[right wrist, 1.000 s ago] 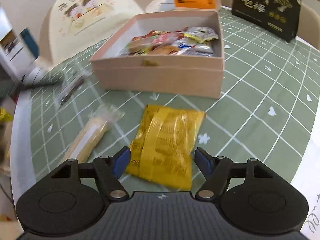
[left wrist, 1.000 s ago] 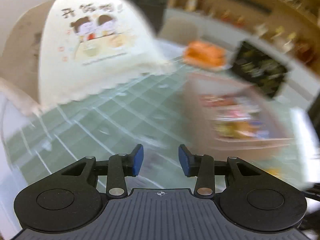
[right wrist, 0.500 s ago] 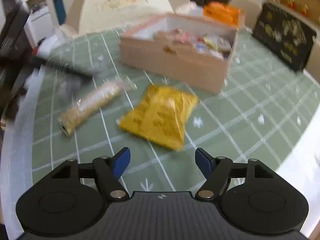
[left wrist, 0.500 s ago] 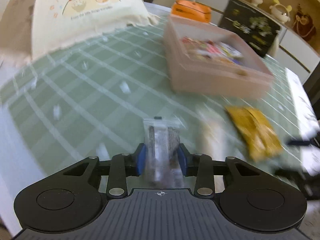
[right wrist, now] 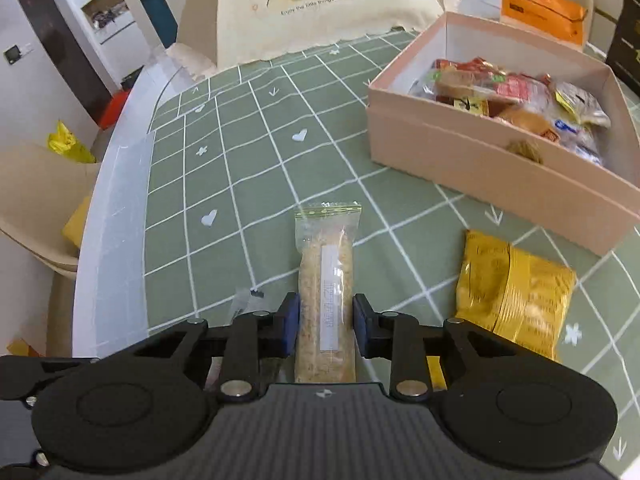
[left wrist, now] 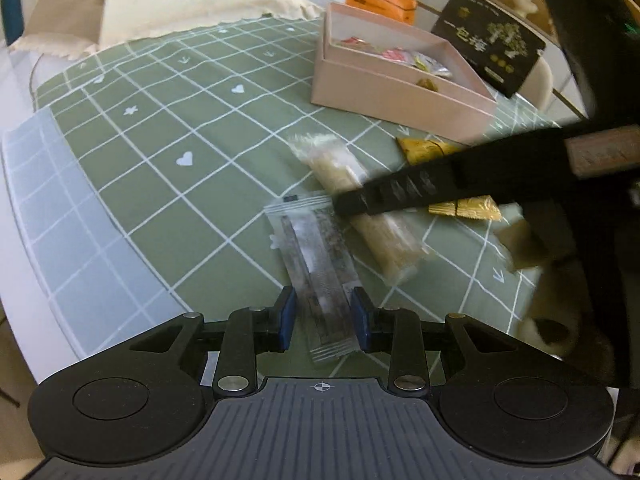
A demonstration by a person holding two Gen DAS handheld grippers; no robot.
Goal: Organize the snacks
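green checked cloth covers the bench; left claw brackets a clear dark-filled snack stick, pads just beside it — grip uncertain; right claw likewise straddles a pale crumbly bar; pink snack box at 2 o'clock; yellow packet at 3 o'clock.
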